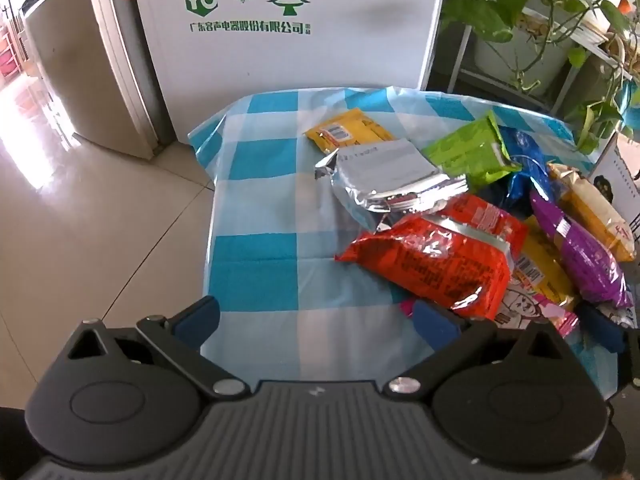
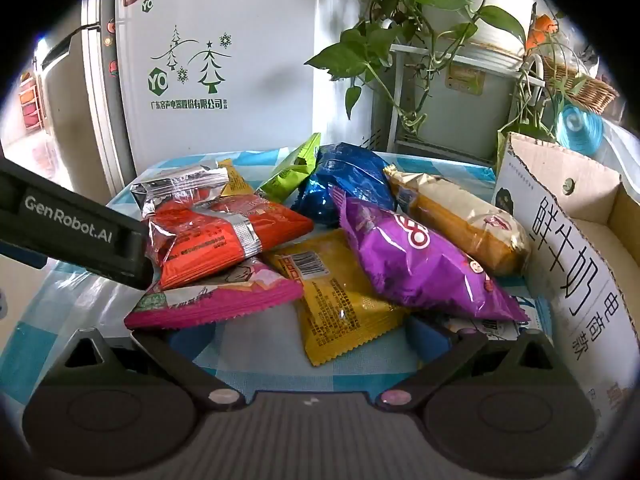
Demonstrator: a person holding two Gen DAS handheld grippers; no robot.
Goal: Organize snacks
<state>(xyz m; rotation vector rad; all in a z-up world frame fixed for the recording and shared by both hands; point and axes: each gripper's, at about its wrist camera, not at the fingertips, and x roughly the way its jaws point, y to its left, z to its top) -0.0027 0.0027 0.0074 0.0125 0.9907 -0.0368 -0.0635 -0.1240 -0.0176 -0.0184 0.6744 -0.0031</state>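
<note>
Box (image 2: pixel 576 240) shows fully only in right view, inside hidden; snacks (image 1: pixel 440 256) heaped beside; left gripper (image 1: pixel 316 320) and right gripper (image 2: pixel 300 332) both spread wide.

Blue-white checked tablecloth (image 1: pixel 260 208); red packet (image 1: pixel 432 264); purple packet (image 2: pixel 416 260); silver packet (image 1: pixel 384 176).

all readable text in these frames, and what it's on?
"YO", "广东容声电器股份有限公司": white fridge.
"GenRobot.AI": left tool, seen from the right wrist.
"鲜牛奶", "电商款": cardboard box.
Print on the snack packs, such as the purple bag and the orange pack: too small or blurred.
</note>
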